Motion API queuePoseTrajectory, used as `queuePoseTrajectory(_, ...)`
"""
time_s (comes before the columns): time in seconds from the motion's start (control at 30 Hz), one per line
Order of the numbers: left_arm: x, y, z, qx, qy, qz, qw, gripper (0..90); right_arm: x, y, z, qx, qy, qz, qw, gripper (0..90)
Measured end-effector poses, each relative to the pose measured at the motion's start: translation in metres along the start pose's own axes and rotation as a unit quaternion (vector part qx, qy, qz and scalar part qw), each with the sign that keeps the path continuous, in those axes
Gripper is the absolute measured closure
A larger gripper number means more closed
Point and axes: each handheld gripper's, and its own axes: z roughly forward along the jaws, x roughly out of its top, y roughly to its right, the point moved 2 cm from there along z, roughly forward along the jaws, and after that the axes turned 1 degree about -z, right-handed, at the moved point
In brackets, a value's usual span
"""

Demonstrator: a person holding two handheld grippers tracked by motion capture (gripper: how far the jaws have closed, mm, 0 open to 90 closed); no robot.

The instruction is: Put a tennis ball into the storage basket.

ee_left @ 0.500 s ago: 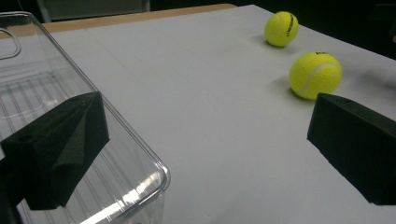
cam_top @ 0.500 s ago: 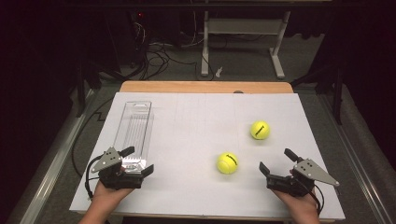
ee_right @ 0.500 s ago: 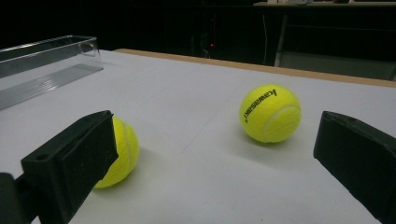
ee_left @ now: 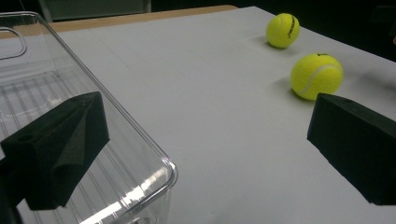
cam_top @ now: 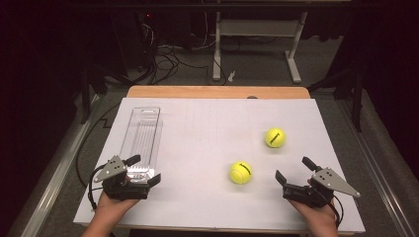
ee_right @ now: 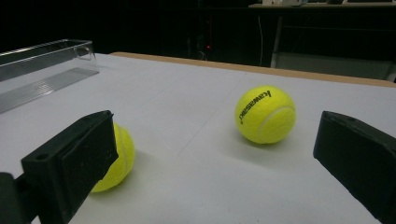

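Observation:
Two yellow tennis balls lie on the white table top: the nearer ball [cam_top: 240, 173] [ee_left: 316, 76] and the farther ball [cam_top: 274, 138] [ee_left: 282, 30]. A clear plastic container [cam_top: 141, 133] [ee_left: 60, 43] lies lengthwise at the left. My left gripper [cam_top: 144, 169] [ee_left: 205, 116] stands open at the container's near end, one jaw over its corner, holding nothing. My right gripper [cam_top: 295, 169] [ee_right: 215, 135] is open just right of the nearer ball [ee_right: 119, 158], which is half hidden behind its left jaw. The farther ball [ee_right: 265, 114] lies ahead between the jaws, well apart.
The white sheet [cam_top: 207, 128] covers a wooden table whose far edge [cam_top: 217, 92] shows. Bare white surface lies between the container [ee_right: 42, 60] and the balls. A table frame [cam_top: 257, 34] and cables [cam_top: 168, 54] stand on the dark floor beyond.

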Motion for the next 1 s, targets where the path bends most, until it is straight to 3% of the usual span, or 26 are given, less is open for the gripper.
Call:
queuePoseTrajectory(0.5,0.009,-0.005,-0.007,0.010,0.013,0.004,0.9999,0.2,0.001,0.001,-0.001,-0.004,0.004,0.000,1.0000,0.3)
queuePoseTrajectory(1.0,0.034,-0.030,-0.034,0.039,0.048,-0.011,0.9980,0.2,0.000,0.003,-0.001,-0.010,0.004,0.001,0.9999,0.3)
